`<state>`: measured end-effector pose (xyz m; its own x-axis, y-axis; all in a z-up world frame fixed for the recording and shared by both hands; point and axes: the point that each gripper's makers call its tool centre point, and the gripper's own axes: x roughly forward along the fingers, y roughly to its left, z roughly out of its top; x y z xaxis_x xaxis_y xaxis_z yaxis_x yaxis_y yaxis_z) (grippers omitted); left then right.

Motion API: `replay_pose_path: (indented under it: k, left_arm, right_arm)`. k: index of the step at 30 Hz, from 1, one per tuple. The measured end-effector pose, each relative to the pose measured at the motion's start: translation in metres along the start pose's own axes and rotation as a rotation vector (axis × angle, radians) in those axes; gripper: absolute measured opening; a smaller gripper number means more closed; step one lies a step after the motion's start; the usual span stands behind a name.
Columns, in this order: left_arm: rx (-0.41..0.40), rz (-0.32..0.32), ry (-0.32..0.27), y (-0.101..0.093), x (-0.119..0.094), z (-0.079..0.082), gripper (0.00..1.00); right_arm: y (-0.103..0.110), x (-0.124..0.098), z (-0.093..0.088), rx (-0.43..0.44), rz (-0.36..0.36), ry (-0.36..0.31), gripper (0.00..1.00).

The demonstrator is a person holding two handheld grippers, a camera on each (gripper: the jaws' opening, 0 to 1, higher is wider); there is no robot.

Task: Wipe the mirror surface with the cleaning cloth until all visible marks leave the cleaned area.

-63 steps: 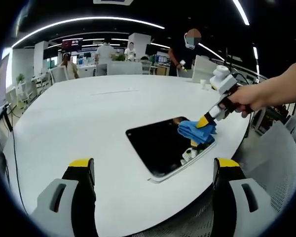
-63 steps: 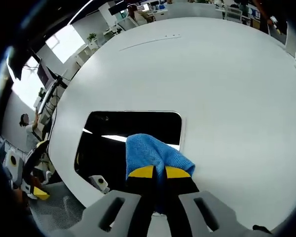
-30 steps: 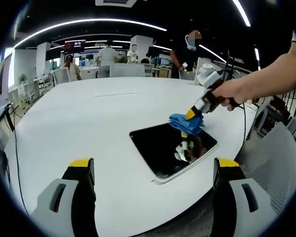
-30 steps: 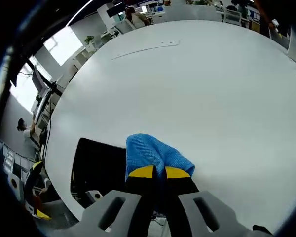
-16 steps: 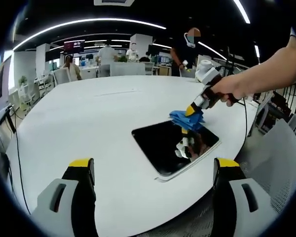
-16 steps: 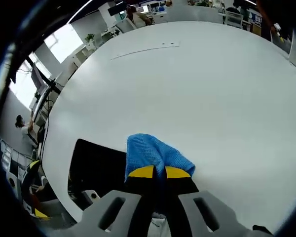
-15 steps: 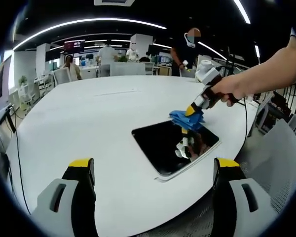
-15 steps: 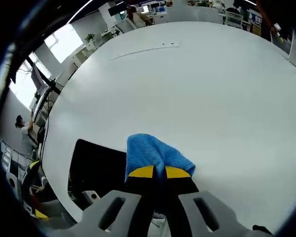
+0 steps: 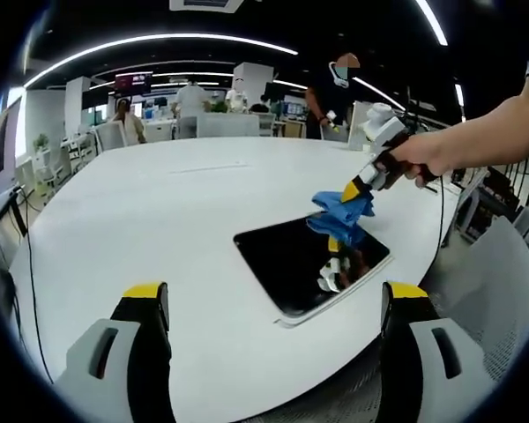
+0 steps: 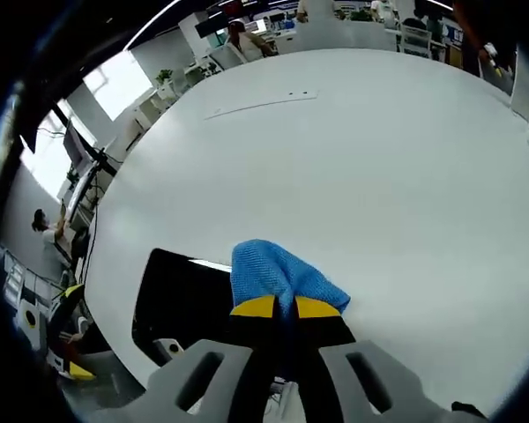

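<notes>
A dark rectangular mirror (image 9: 310, 261) lies flat on the white table (image 9: 159, 203), near its front right edge. My right gripper (image 9: 360, 189), held by a person's hand (image 9: 423, 159), comes in from the right and is shut on a blue cleaning cloth (image 9: 342, 211) at the mirror's far right corner; the cloth looks slightly lifted. In the right gripper view the cloth (image 10: 278, 275) bulges above the shut yellow-tipped jaws of that gripper (image 10: 277, 307), with the mirror (image 10: 181, 304) to its left. My left gripper (image 9: 273, 295) stands open and holds nothing, well short of the mirror.
The round white table (image 10: 353, 167) stretches far beyond the mirror. Chairs and several people (image 9: 189, 92) are at the back of the office. A grey chair (image 9: 502, 300) stands at the table's right edge.
My right gripper has drawn the cloth a little to the right and up, over the mirror's far right corner. The left gripper has stayed put.
</notes>
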<state>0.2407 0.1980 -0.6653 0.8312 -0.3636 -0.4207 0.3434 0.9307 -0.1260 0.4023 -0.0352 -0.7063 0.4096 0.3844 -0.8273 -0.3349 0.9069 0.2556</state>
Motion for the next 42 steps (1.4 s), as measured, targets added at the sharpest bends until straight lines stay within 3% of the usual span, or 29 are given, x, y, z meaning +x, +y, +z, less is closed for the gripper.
replay_pose_path:
  k: [11,20,28,33,39,42]
  left_arm:
    - [0.005,-0.004,-0.004,-0.001,0.0,0.001,0.99]
    - [0.01,-0.003,-0.003,-0.001,0.0,0.0,0.99]
    - [-0.01,0.003,-0.001,-0.001,0.0,0.0,0.99]
    - [-0.009,0.02,0.01,0.003,-0.001,-0.002,0.99]
    - [0.0,0.017,0.018,0.003,0.0,-0.004,0.99]
    - [0.01,0.018,0.019,0.005,-0.001,-0.004,0.99]
  right_arm:
    - [-0.04,-0.022,-0.014,0.026,-0.021,0.0,0.01]
    - [-0.06,-0.031,-0.027,0.045,-0.038,0.015,0.01]
    - [-0.068,-0.027,-0.034,0.045,-0.043,0.029,0.02]
    - [-0.071,-0.016,-0.048,0.031,-0.045,0.051,0.02]
    - [-0.074,-0.009,-0.055,-0.06,-0.046,0.047,0.03]
    - [-0.074,-0.007,-0.051,-0.167,-0.054,0.038,0.04]
